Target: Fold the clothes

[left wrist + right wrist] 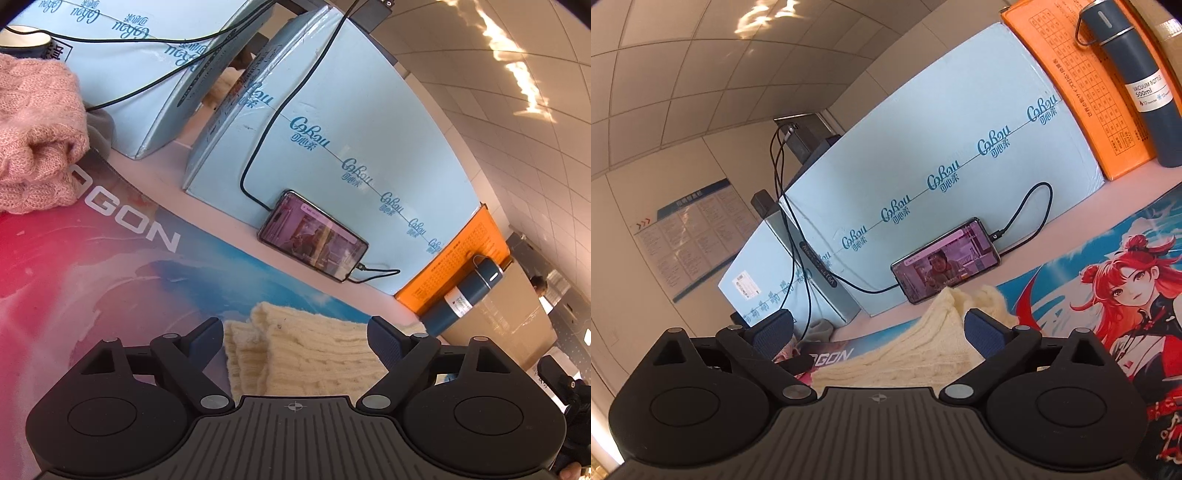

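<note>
A cream knitted garment (306, 354) lies folded on the printed desk mat (110, 266), right in front of my left gripper (295, 339). That gripper's jaws stand wide apart, with the knit between them but untouched by the pads. In the right wrist view the same cream knit (912, 347) rises in a peak between the fingers of my right gripper (879, 328), which is also open and clear of the cloth. A folded pink knitted garment (37, 133) sits at the far left of the mat.
Pale blue cartons (332, 122) stand along the back of the desk. A phone (314, 236) with a lit screen leans against one, its cable trailing. An orange box (1082, 92) and a dark blue vacuum bottle (1137, 81) stand to the right. A cup (26, 40) sits behind the pink knit.
</note>
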The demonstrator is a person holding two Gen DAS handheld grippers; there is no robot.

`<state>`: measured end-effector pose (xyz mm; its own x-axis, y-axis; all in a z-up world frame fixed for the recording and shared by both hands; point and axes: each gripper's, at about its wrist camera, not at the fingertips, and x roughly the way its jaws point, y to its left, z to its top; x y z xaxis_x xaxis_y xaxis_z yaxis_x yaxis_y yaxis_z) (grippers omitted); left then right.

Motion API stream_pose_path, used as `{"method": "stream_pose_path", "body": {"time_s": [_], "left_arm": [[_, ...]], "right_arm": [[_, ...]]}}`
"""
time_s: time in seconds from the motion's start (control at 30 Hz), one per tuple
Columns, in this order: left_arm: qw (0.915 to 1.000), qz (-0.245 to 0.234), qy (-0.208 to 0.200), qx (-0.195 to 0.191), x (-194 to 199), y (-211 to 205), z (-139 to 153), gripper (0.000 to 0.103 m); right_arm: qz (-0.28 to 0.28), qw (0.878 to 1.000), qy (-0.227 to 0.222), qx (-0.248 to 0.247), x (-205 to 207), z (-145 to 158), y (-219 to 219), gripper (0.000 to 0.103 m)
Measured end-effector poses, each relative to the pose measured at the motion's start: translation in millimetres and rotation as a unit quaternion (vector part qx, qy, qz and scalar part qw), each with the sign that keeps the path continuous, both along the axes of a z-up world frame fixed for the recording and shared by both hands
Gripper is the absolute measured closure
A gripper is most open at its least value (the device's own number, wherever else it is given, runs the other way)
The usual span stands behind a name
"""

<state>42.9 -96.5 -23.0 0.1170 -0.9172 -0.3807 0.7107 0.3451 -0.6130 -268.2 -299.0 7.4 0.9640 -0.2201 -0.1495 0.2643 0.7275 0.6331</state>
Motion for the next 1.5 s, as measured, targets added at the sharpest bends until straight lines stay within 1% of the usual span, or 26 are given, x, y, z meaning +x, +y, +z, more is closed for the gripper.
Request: {"method": "stream_pose_path", "body": {"time_s": [0.07,0.13,0.17,0.23,0.33,0.37,0.43,0.47,0.57,0.63,0.73,0.8,0.9,1.07,1.13,1.17,1.2,1.23,1.27,1.3,1.33,1.37,1.4,1.5], "left_arm": [[0.9999,-0.01,-0.002,0.0,-2.6,-1.8,0.2,0.016],[0.9998,-0.02,-0.005,0.007,-5.6,-5.0,-0.4,0.016],[0.9997,-0.022,-0.007,0.011,-6.6,-6.2,-0.8,0.016],[0.9994,-0.027,-0.009,0.017,-8.5,-8.4,-1.7,0.016],[0.9991,-0.032,-0.013,0.025,-10.7,-10.9,-2.8,0.016],[0.9991,-0.032,-0.014,0.026,-11.0,-11.0,-3.0,0.016],[0.999,-0.032,-0.015,0.029,-11.5,-11.4,-3.2,0.016],[0.9989,-0.033,-0.016,0.031,-11.9,-11.9,-3.2,0.016],[0.9982,-0.037,-0.022,0.041,-14.7,-13.8,-3.9,0.016],[0.9975,-0.039,-0.03,0.05,-17.5,-15.9,-4.5,0.015],[0.9962,-0.042,-0.045,0.061,-21.9,-18.3,-4.5,0.015],[0.9944,-0.045,-0.063,0.071,-26.8,-20.5,-4.0,0.015],[0.991,-0.053,-0.091,0.083,-35.0,-22.8,-3.2,0.014],[0.9866,-0.059,-0.121,0.091,-44.7,-25.1,-2.8,0.015],[0.985,-0.06,-0.132,0.093,-48.0,-26.0,-2.7,0.018],[0.9837,-0.063,-0.139,0.095,-50.2,-26.9,-2.8,0.025],[0.9824,-0.065,-0.146,0.097,-52.7,-28.1,-3.0,0.033],[0.9807,-0.065,-0.154,0.101,-54.9,-29.4,-3.3,0.038],[0.9803,-0.069,-0.155,0.101,-55.6,-29.8,-3.3,0.046],[0.98,-0.074,-0.156,0.1,-56.3,-30.0,-3.3,0.057],[0.9803,-0.079,-0.153,0.097,-55.9,-29.9,-3.6,0.06],[0.9807,-0.08,-0.151,0.094,-55.5,-29.4,-3.7,0.065],[0.9811,-0.081,-0.149,0.092,-55.1,-28.9,-3.7,0.07],[0.984,-0.079,-0.139,0.079,-53.3,-21.6,-0.5,0.078]], "right_arm": [[-0.003,1.0,0.013,0.022,-13.9,3.6,8.1,0.002],[-0.016,0.998,0.044,0.037,-27.2,4.5,17.3,0.001],[-0.03,0.996,0.067,0.041,-32.3,4.4,21.6,0.001],[-0.05,0.991,0.109,0.057,-39.0,1.2,25.4,0.001],[-0.081,0.979,0.172,0.08,-49.1,-3.5,31.2,0.001],[-0.083,0.975,0.182,0.094,-52.2,-6.0,32.4,0.001],[-0.055,0.974,0.168,0.14,-56.9,-13.8,32.3,0.001],[-0.047,0.972,0.167,0.16,-56.6,-17.0,32.6,0.001],[-0.034,0.957,0.183,0.225,-51.2,-27.0,28.9,0.001],[-0.013,0.953,0.163,0.256,-49.0,-29.6,26.9,0.001],[0.006,0.943,0.148,0.297,-42.7,-36.0,25.3,0.001],[0.004,0.943,0.137,0.304,-37.4,-35.6,25.2,0.001],[-0.036,0.945,0.123,0.3,-31.0,-34.3,22.5,0.001],[-0.063,0.953,0.122,0.269,-10.6,-33.9,19.0,0.001],[-0.071,0.956,0.123,0.256,-2.6,-33.9,19.1,0.002],[-0.074,0.957,0.122,0.251,0.4,-34.2,19.2,0.004],[-0.075,0.958,0.123,0.247,3.7,-35.2,19.1,0.014],[-0.076,0.959,0.124,0.245,7.2,-37.9,18.7,0.023],[-0.077,0.959,0.125,0.243,10.8,-40.6,18.2,0.039],[-0.075,0.959,0.124,0.243,14.2,-43.9,17.6,0.052],[-0.07,0.959,0.119,0.247,17.3,-48.5,16.4,0.058],[-0.064,0.96,0.11,0.251,19.5,-52.5,15.7,0.066],[-0.057,0.96,0.096,0.256,20.0,-55.5,15.5,0.069],[-0.026,0.96,0.042,0.277,19.4,-61.0,16.2,0.071]]}}
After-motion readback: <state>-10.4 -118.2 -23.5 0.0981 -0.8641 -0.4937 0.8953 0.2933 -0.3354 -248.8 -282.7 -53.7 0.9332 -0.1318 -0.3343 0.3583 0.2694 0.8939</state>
